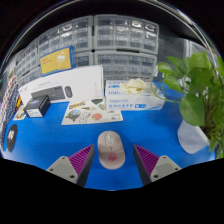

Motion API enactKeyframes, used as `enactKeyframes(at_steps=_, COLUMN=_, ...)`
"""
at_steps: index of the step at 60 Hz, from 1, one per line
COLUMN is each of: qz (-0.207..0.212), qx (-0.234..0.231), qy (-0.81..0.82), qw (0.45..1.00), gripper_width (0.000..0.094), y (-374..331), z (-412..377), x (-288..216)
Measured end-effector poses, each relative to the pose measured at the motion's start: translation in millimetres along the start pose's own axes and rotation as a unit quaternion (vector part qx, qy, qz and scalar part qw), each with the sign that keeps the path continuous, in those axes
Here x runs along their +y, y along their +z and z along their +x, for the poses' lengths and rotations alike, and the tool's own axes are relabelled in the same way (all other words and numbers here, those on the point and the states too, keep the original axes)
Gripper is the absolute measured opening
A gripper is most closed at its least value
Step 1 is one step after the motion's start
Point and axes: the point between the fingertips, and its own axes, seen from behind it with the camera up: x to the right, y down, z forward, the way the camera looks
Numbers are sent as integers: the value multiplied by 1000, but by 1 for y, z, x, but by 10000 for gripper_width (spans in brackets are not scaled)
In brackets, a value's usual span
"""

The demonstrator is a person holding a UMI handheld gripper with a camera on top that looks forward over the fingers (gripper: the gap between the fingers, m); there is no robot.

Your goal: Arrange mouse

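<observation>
A beige mouse (109, 147) lies on the blue table top (150, 125), its wheel end pointing away from me. It sits between my two fingers, with blue table showing on both sides of it. My gripper (112, 160) is open, its purple pads (82, 158) standing apart on either side of the mouse's rear half and not touching it.
A leaflet (92, 113) lies just beyond the mouse. Behind it stand a white printer box (62, 88) and a smaller white and blue box (133, 95). A green plant in a white pot (197, 100) is at the right. Drawer cabinets (110, 45) line the back.
</observation>
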Motion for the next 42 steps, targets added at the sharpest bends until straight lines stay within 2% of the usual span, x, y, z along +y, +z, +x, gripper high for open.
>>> enactKeyframes(at_steps=8, qz=-19, qx=-11, qy=-4, qw=1000, gripper_width=661, y=21, z=-5, x=-1)
enactKeyframes(at_steps=11, qz=-14, qx=-11, qy=6, qw=1000, gripper_width=567, y=22, z=-5, x=-3)
enactKeyframes(at_steps=14, qz=-11, qx=-7, qy=9, qw=1000, gripper_width=536, y=22, z=-5, x=-3)
enactKeyframes(at_steps=16, qz=-9, qx=-7, qy=9, qw=1000, gripper_width=467, y=22, z=-5, x=-3)
enactKeyframes(at_steps=24, qz=-21, qx=0, qy=3, qw=1000, gripper_width=398, y=22, z=-6, x=-1)
enactKeyframes(at_steps=25, qz=-21, qx=1, qy=5, qw=1000, gripper_width=363, y=22, z=-6, x=-2)
enactKeyframes(at_steps=26, qz=-25, qx=1, qy=7, qw=1000, gripper_width=401, y=22, z=-6, x=-1)
enactKeyframes(at_steps=27, qz=-25, qx=3, qy=9, qw=1000, gripper_width=332, y=22, z=-6, x=-2)
enactKeyframes(at_steps=29, qz=-30, qx=6, qy=7, qw=1000, gripper_width=306, y=22, z=-5, x=-1)
enactKeyframes(at_steps=35, qz=-46, qx=31, qy=7, qw=998, gripper_width=302, y=18, z=-5, x=-4)
enactKeyframes(at_steps=42, qz=-8, qx=57, qy=11, qw=998, gripper_width=303, y=-9, z=-31, x=-46)
